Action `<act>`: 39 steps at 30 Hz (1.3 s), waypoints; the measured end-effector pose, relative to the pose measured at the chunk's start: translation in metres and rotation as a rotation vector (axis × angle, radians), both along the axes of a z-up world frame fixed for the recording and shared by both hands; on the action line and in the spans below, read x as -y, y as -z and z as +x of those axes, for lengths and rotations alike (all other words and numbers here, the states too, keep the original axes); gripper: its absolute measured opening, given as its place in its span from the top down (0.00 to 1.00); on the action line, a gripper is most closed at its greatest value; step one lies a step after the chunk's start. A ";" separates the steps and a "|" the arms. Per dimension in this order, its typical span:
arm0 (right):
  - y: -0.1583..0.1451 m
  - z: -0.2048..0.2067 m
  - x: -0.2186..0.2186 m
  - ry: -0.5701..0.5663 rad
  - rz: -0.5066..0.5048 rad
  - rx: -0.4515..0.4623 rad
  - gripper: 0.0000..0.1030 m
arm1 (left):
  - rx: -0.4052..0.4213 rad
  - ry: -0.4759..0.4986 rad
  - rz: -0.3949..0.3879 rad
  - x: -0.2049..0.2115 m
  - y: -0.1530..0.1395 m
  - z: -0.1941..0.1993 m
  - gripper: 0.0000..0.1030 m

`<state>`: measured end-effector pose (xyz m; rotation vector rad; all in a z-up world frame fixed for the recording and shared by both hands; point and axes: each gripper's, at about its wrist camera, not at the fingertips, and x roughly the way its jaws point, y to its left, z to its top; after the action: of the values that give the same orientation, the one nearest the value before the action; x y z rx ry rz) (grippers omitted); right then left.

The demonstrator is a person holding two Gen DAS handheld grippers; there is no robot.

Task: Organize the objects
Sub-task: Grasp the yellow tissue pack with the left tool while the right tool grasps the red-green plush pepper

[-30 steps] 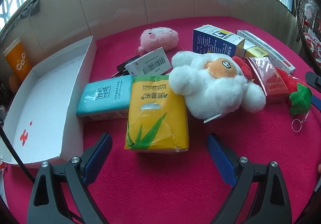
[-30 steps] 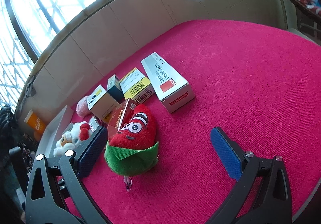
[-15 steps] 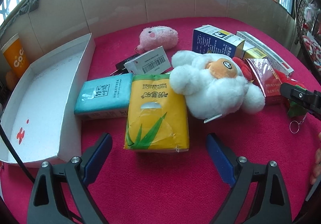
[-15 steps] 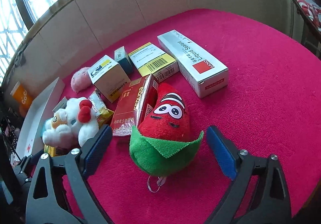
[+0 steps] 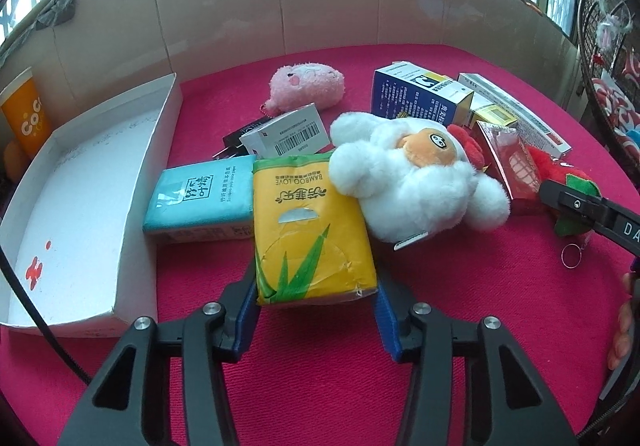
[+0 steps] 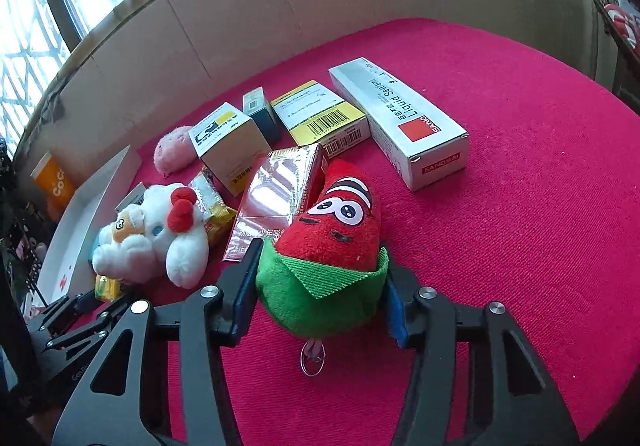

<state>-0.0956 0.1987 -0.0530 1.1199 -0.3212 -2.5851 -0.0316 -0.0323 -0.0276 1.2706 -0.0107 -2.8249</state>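
Observation:
On the red cloth, my left gripper [image 5: 316, 310] is closing on the near end of a yellow tissue pack [image 5: 310, 226]; its blue pads touch both sides. A teal tissue pack [image 5: 200, 198] lies to its left and a white plush [image 5: 412, 170] leans on its right. My right gripper [image 6: 320, 306] is closing on the green base of a red strawberry plush [image 6: 332, 234]; its pads press into both sides. That plush [image 5: 560, 174] and the right gripper's finger show at the right edge of the left wrist view.
A white open box [image 5: 76, 206] stands at the left, an orange cup [image 5: 24, 114] behind it. A pink plush [image 5: 308, 86], a barcode box [image 5: 288, 130], a blue-white box [image 5: 416, 94], a red shiny pack [image 6: 276, 194], a long grey box [image 6: 400, 126] and a yellow-white box [image 6: 320, 114] lie behind.
Both grippers went from wide open to closed around their items: the left on the yellow tissue pack, the right on the strawberry plush. The right gripper swung leftward toward the plush.

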 end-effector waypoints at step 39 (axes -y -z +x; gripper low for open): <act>-0.030 0.038 0.017 -0.042 0.044 -0.198 0.59 | -0.238 -0.035 0.004 0.004 -0.030 0.035 0.52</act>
<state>-0.0575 0.1816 -0.0225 0.8651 -0.1943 -2.6494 0.0029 -0.0366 0.0021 0.9179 0.0247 -2.9258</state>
